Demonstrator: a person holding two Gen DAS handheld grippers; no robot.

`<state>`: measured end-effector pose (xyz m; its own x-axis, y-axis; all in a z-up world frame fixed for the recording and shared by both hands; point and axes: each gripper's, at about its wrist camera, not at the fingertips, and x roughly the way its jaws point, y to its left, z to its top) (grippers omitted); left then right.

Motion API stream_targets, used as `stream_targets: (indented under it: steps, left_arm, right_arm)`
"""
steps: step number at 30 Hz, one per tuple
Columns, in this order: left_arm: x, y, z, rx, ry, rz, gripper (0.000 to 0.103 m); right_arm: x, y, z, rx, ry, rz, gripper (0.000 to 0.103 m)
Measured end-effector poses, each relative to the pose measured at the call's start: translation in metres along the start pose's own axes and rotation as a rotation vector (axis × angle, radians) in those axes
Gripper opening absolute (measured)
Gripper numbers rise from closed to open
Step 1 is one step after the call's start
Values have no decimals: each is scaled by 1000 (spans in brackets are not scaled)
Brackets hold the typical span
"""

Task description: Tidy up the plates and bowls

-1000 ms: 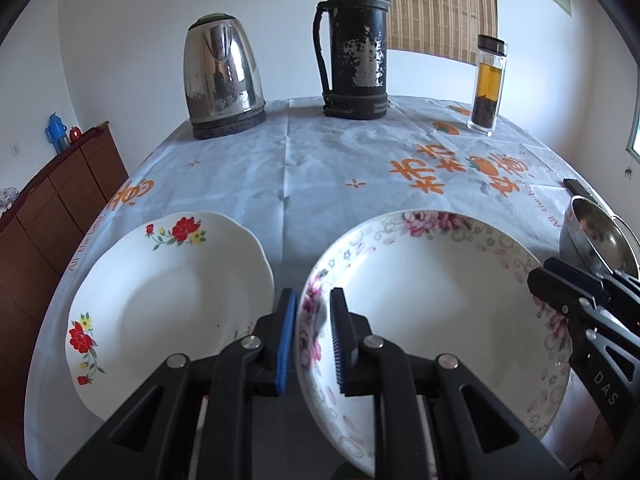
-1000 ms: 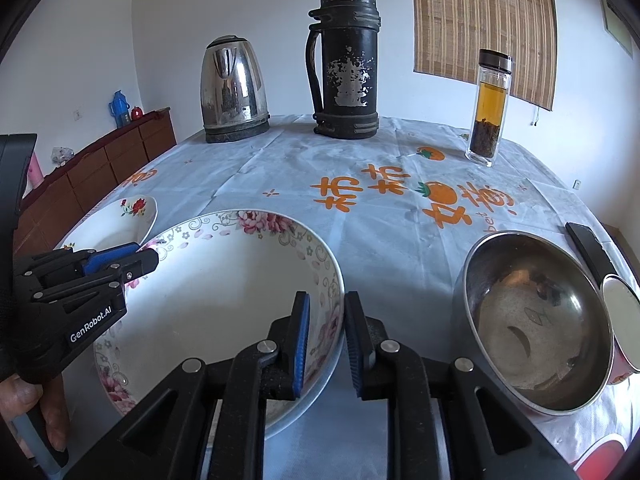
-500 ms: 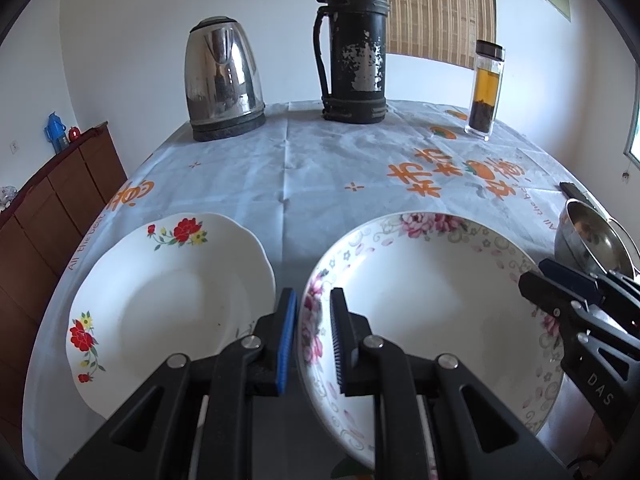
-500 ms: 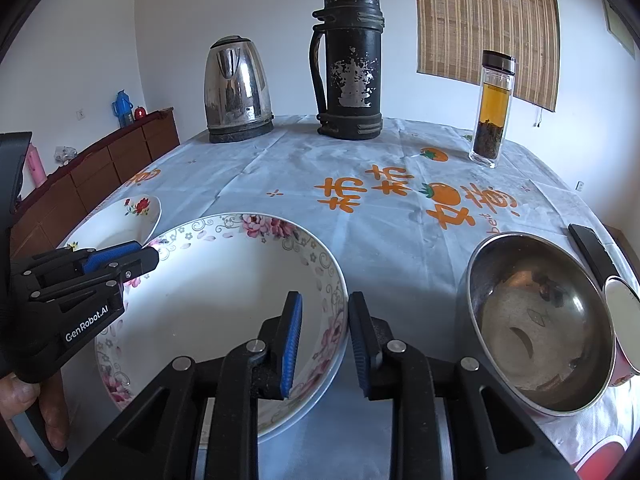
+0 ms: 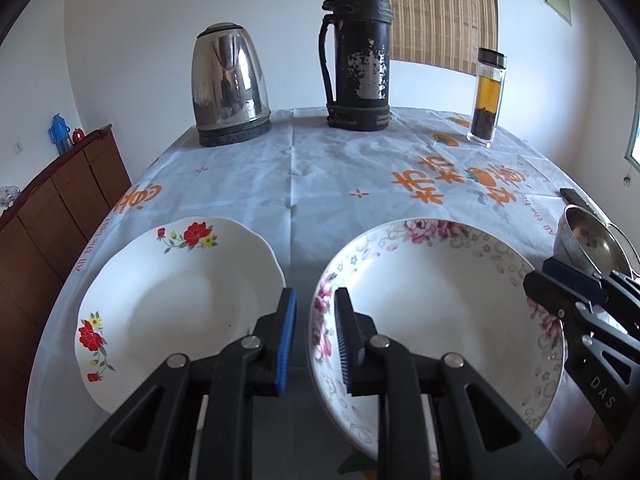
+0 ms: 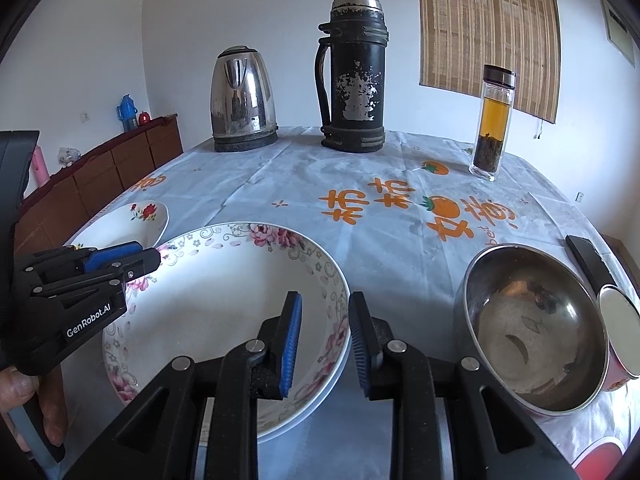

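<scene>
Plates on orange-printed tablecloth

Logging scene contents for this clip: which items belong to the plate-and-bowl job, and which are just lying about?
Job: pink-flowered plate, red-flowered plate, steel bowl.
Lying about: kettle, black thermos, tea bottle, red cup.

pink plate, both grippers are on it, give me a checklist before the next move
1. Left gripper straddles the pink plate rim: ok, jaws open.
2. Right gripper straddles the opposite rim: ok, jaws open.
3. Plate gripped: not ok, neither has closed.
4. Plate empty: ok.
5. Red plate empty, ready for stacking: ok.
6. Steel bowl apart from the pink plate: ok.
</scene>
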<state>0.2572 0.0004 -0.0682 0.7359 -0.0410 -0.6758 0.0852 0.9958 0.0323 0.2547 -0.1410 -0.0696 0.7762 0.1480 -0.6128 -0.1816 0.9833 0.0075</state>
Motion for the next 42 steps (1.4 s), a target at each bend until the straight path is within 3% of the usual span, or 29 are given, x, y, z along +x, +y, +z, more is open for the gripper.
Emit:
stream_targets:
  steps: [4,9,11,12,13,16,19,21,24,28,31,37,42]
  left_arm:
    - [-1,1,1,-3,0,-4,20]
    - [-2,1,1,-2,-8,1,33]
    - [-3,2,1,-6,-13,3,41]
    - [-4,2,2,-7,-15,5,43]
    - [-4,3,2,-8,-18,8,46]
    - [-5,4,2,-11,-20,8,50]
    - [-7,5,3,-17,-29,15,64]
    - [-8,6,4,-23,-37,13,65]
    - [-10,9,4,-35,-45,17,77]
    - [-12,12,5,-46,-55,12,78]
    - [-13,13,5,-53,-59,13,79]
    - [-22,22,7,-78,-81,11,93]
    - [-32,35,10,-91,-80,15,93]
  right_arm:
    - [0,0,0,-3,-4,-2,27]
    - [-1,1,0,-5,-9,0,27]
    - [-2,2,0,-9,-13,-1,39]
    - [-3,2,0,-10,-17,-3,54]
    - [-4,3,0,-11,-24,-5,59]
    - [-6,4,0,-22,-37,-5,59]
    - [-7,6,0,-31,-41,-6,59]
    - [-8,6,0,-31,-46,-4,59]
    - [-10,6,0,-31,-57,5,59]
    - [-15,8,-1,-42,-84,10,80]
    - [-20,9,-2,-50,-113,5,80]
    - [-26,11,-3,-51,-143,-15,80]
    - [-23,18,-2,-46,-118,46,80]
